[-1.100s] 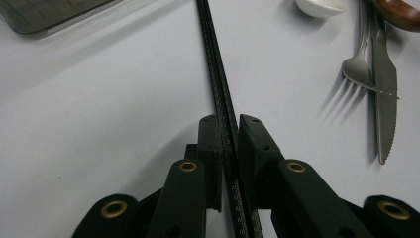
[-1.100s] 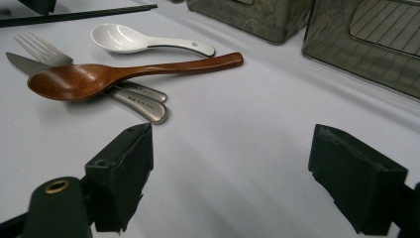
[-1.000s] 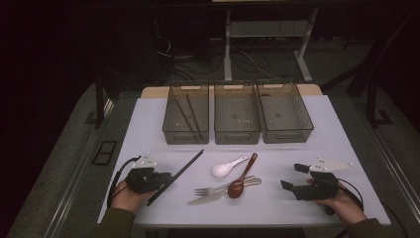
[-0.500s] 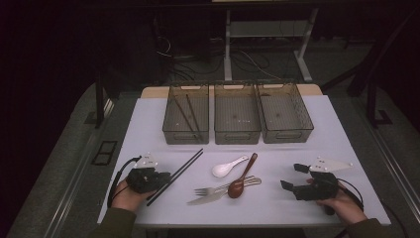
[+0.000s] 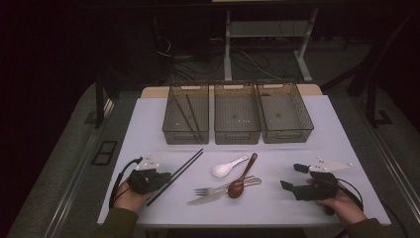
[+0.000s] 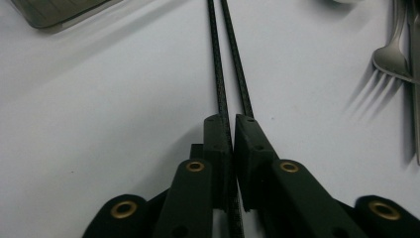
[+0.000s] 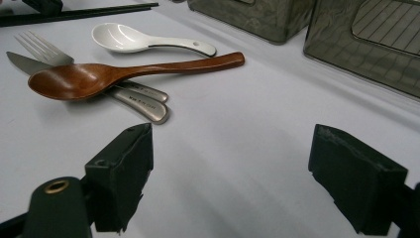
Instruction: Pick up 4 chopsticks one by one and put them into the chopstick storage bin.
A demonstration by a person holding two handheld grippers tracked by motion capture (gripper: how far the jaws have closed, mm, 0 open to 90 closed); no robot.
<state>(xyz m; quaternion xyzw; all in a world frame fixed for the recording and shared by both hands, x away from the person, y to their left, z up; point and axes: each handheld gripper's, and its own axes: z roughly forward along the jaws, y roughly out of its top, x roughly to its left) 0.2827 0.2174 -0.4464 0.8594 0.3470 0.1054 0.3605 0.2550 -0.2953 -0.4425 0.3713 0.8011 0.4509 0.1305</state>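
Counts: 3 bins in a row at 12 o'clock of the table (image 5: 346, 148) — left bin (image 5: 184, 133), mid bin (image 5: 236, 133), right bin (image 5: 292, 133). Left bin holds 2 dark sticks leaning inside; the other two look bare. Loose on the table: 1 pair of chopsticks (image 5: 181, 169), 1 white spoon (image 5: 228, 167), 1 wooden spoon (image 5: 241, 177), 1 fork (image 5: 210, 190), 1 knife (image 5: 208, 199). 2 grippers.

Chopsticks lie at approx 8 o'clock from table centre, long axis running 7-to-1 o'clock, far tips toward the left bin, near ends at the left gripper (image 5: 161, 177). In the left gripper view its jaws are closed on the 2 sticks, which run side by side straight ahead, just apart, flat on the table. Fork tines show at 2 o'clock in that view.

Right gripper (image 5: 292, 178) sits at 4 o'clock on the table, jaws wide apart, nothing between them, well apart from the cutlery. In its view the wooden spoon's bowl rests on the fork and knife handles; white spoon just behind.

Surface: plain white top, matte. Room: dark, w/ cables and a desk frame on the floor at 12 o'clock.
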